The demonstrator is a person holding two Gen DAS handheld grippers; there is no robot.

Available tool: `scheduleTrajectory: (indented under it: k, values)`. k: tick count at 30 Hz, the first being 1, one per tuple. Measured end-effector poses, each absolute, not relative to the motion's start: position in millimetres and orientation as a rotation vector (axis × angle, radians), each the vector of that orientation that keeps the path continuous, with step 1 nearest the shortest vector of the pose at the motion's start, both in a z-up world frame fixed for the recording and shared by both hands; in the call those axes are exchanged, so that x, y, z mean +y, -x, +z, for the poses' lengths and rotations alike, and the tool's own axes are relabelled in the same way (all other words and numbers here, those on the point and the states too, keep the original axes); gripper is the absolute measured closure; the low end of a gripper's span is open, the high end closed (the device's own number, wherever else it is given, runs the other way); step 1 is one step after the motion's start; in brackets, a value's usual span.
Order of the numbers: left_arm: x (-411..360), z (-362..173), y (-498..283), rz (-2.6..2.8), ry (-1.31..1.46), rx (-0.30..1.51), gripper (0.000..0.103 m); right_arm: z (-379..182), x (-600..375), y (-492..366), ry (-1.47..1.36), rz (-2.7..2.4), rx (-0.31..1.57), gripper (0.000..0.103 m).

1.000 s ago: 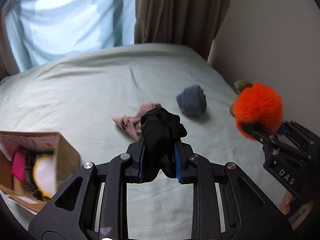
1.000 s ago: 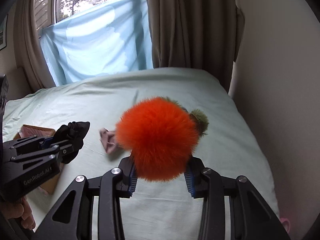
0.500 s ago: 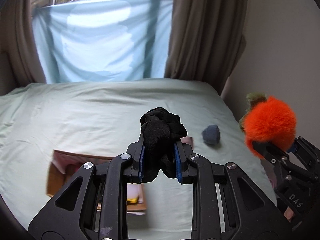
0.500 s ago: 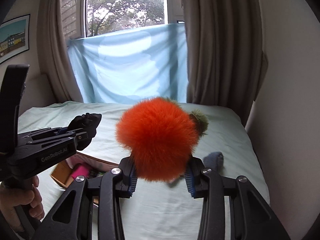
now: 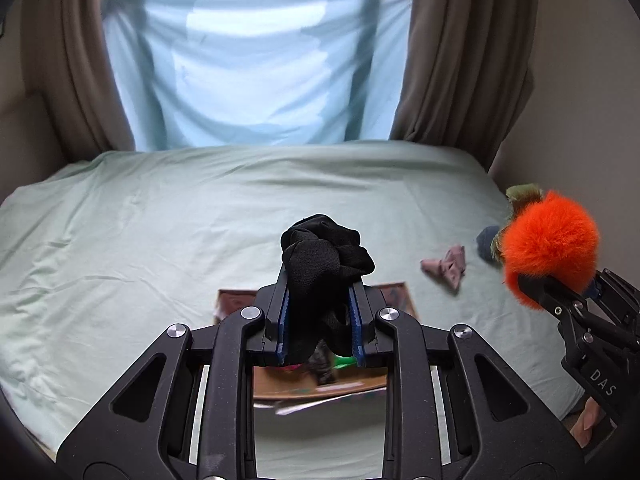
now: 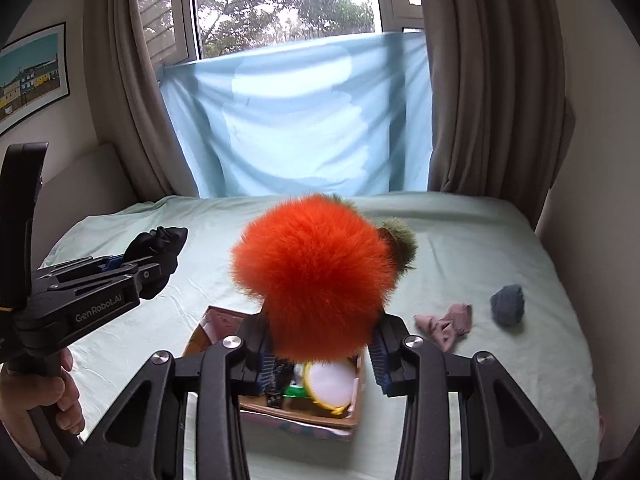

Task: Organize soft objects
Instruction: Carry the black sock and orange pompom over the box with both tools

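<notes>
My left gripper (image 5: 318, 316) is shut on a crumpled black cloth (image 5: 324, 264), held above an open cardboard box (image 5: 320, 386) on the bed; it also shows in the right wrist view (image 6: 150, 258). My right gripper (image 6: 322, 356) is shut on a fluffy orange pompom toy (image 6: 316, 280) with olive-green tufts, held over the same box (image 6: 300, 410); the toy also shows in the left wrist view (image 5: 550, 246). A pink cloth (image 6: 446, 324) and a rolled blue-grey cloth (image 6: 508, 304) lie on the bed to the right.
The box holds a round yellow-rimmed white item (image 6: 330, 386), something green and a dark item. The pale green bed sheet (image 5: 160, 240) spreads all around. A wall (image 6: 600, 160) runs along the right, with curtains (image 6: 480, 100) and a blue sheet (image 6: 300, 120) at the back.
Both grippers have swung left with their loads and now hang over the cardboard box. The pink and blue-grey cloths now lie off to the right. Both grips are unchanged.
</notes>
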State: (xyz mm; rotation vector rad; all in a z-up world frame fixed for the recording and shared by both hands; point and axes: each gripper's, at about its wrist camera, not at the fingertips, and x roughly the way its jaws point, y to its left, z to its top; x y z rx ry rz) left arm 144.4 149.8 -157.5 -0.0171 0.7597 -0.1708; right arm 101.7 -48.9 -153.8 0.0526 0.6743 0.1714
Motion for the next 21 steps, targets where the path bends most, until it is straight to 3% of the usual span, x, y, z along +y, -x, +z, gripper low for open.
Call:
scheduleTrajectory:
  k: [8, 21]
  values:
    - [192, -210, -169, -0.185, -0.022, 0.877, 0.082, -198, -6, -126, -0.064, 0.12, 0.778, 0.067]
    - [194, -318, -208, -0.183, -0.025, 1.083, 0.082, -282, 13, -173, 0.008, 0.163, 0.946, 0.067]
